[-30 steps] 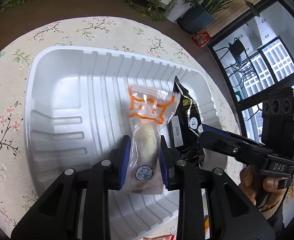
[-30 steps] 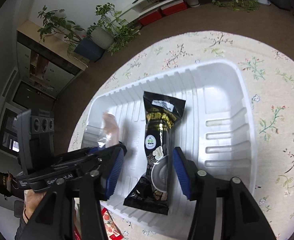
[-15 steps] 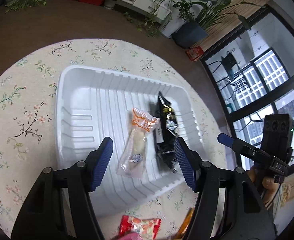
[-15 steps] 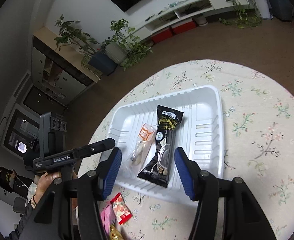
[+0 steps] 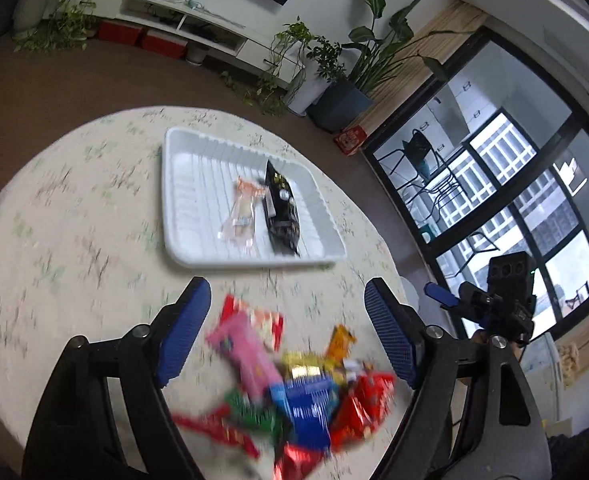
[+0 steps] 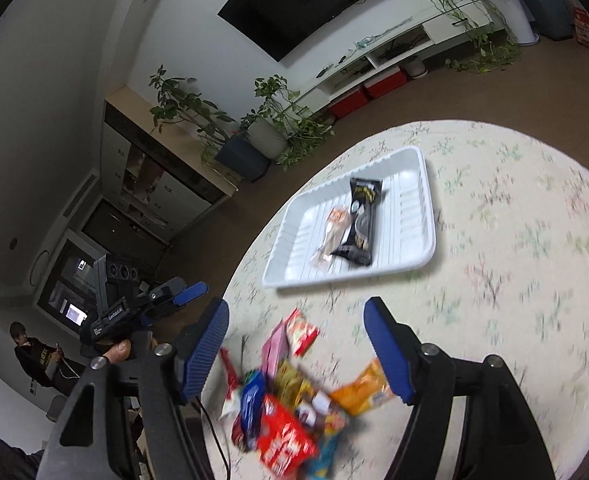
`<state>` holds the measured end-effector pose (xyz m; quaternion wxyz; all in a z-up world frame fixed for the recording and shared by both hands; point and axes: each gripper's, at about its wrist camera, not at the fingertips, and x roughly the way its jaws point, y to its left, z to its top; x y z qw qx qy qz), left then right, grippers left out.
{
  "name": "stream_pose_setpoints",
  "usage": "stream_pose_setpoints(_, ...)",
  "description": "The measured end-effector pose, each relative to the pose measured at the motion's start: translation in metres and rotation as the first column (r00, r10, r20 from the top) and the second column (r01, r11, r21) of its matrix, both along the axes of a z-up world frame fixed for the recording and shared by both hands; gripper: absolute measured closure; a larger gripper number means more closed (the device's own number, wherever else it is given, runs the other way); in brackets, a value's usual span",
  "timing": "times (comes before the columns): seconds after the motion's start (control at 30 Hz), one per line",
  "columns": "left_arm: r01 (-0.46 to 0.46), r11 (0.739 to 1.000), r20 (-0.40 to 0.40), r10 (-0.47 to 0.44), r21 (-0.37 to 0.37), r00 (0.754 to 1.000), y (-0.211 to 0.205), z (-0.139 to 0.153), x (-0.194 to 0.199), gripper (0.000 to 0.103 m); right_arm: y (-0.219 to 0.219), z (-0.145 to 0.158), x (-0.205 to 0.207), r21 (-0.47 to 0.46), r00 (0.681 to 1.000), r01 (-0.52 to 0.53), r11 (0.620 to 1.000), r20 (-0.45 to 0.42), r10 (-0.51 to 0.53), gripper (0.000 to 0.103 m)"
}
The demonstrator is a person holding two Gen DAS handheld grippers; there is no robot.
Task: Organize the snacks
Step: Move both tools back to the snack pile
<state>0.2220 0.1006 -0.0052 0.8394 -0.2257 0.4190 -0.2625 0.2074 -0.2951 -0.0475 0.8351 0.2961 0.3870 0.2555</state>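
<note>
A white tray (image 5: 182, 168) lies on the round floral table; it also shows in the right wrist view (image 6: 422, 184). In it lie a clear packet with orange print (image 5: 240, 212) and a black packet (image 5: 280, 216) side by side; both show in the right wrist view, clear (image 6: 330, 234) and black (image 6: 360, 220). A blurred pile of colourful snacks (image 5: 294, 392) lies near the table's front edge. My left gripper (image 5: 286, 340) is open and empty above the pile. My right gripper (image 6: 298, 348) is open and empty above the same pile (image 6: 294, 408).
The right gripper (image 5: 494, 308) shows at the right of the left wrist view, off the table edge. The left gripper (image 6: 142, 304) shows at the left of the right wrist view. Potted plants (image 5: 334, 80) and a low TV shelf (image 6: 394, 52) stand beyond the table.
My left gripper let go of the clear packet in the tray. Both grippers opened wide and pulled back and up from the tray to above the snack pile.
</note>
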Motion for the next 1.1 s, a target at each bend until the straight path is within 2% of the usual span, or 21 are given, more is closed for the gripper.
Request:
stream_pose_setpoints(0.03,-0.015,1.0,-0.002,0.015,-0.003,1.0,0.007,-0.003,-0.016,0.025,0.001,-0.003,-0.011,0.01,1.0,0.004,1.0,-0.002,-0.004,0.028)
stream_pose_setpoints(0.13,-0.067,0.995,-0.012,0.068,0.071,0.998,0.02,-0.02,-0.062,0.025,0.002,-0.015,-0.04,0.033,1.0,0.017,0.999,-0.021,-0.017,0.028)
stream_pose_setpoints(0.27,-0.161,0.984,-0.056,0.166,0.081,0.985,0.032,-0.045,-0.105,0.025,0.007,-0.035,-0.073,0.05,0.997,0.059,0.997,-0.05,-0.057,0.028)
stream_pose_setpoints(0.33,-0.221,0.967,-0.08,0.232,0.125,0.969,0.032,-0.059,-0.121,0.025,0.012,-0.043,-0.086,0.029,0.995,0.087,0.996,-0.06,-0.085,0.028)
stream_pose_setpoints(0.4,-0.281,0.939,-0.083,0.302,0.196,0.95,0.029,-0.067,-0.133,0.025,0.017,-0.05,-0.099,0.002,0.99,0.125,0.992,-0.065,-0.124,0.028)
stream_pose_setpoints(0.47,-0.318,0.923,-0.082,0.342,0.218,0.936,0.022,-0.069,-0.139,0.025,0.023,-0.056,-0.109,-0.019,0.986,0.152,0.988,-0.066,-0.153,0.028)
stream_pose_setpoints(0.63,-0.299,0.919,-0.12,0.337,0.259,0.934,-0.012,-0.07,-0.115,0.025,0.038,-0.068,-0.116,-0.081,0.983,0.154,0.985,-0.088,-0.161,0.028)
stream_pose_setpoints(0.73,-0.338,0.904,-0.154,0.385,0.26,0.91,-0.016,-0.076,-0.099,0.025,0.043,-0.069,-0.117,-0.101,0.985,0.145,0.984,-0.08,-0.153,0.028)
stream_pose_setpoints(0.8,-0.366,0.885,-0.18,0.425,0.286,0.887,-0.016,-0.084,-0.088,0.025,0.045,-0.067,-0.116,-0.109,0.987,0.137,0.985,-0.07,-0.145,0.028)
stream_pose_setpoints(0.93,-0.383,0.87,-0.248,0.463,0.309,0.851,-0.011,-0.106,-0.067,0.025,0.047,-0.071,-0.115,-0.112,0.988,0.13,0.985,-0.069,-0.138,0.028)
stream_pose_setpoints(1.1,-0.366,0.853,-0.221,0.465,0.373,0.857,-0.006,-0.106,-0.062,0.023,0.046,-0.077,-0.115,-0.132,0.987,0.125,0.983,-0.083,-0.137,0.028)
